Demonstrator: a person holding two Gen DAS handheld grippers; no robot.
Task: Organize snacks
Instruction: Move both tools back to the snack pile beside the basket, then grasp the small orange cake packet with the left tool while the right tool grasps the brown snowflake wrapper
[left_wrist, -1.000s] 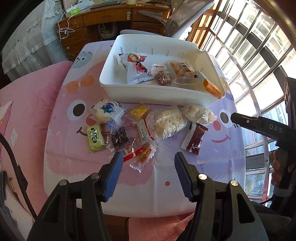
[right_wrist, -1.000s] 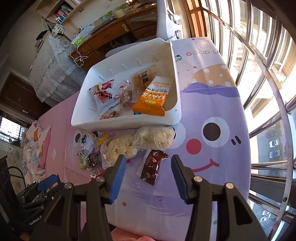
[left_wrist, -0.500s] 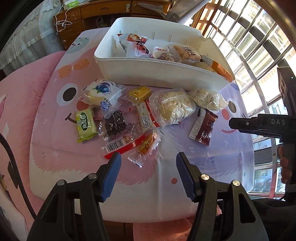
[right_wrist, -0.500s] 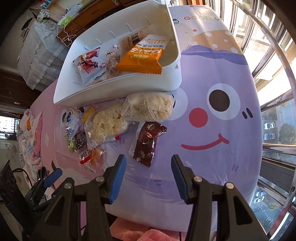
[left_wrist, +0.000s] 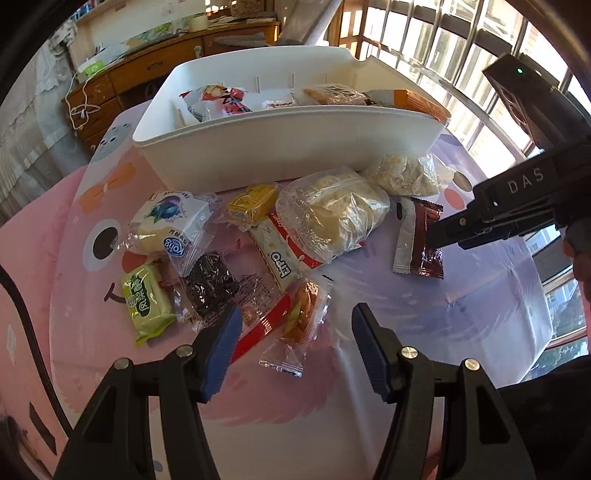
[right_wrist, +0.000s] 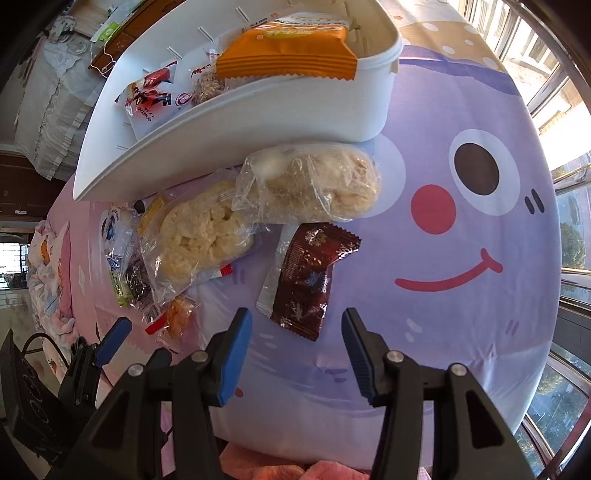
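cartoon tablecloth (right_wrist: 461, 332) — snacks loose; left gripper (left_wrist: 295, 343) fingers apart, empty; right gripper (right_wrist: 295, 343) fingers apart over brown packet (right_wrist: 310, 277)

The near wall of the white bin (left_wrist: 295, 147) hides the lower parts of the packets inside it; only their tops show over the rim. Ahead of the left gripper (left_wrist: 295, 347), a red-edged wrapper (left_wrist: 264, 325) lies partly under the other packets, its print too small to read. The clear bag of pale cakes (right_wrist: 199, 236), ahead and to the left of the right gripper (right_wrist: 295, 343), covers most of a red-and-white bar (left_wrist: 280, 254).
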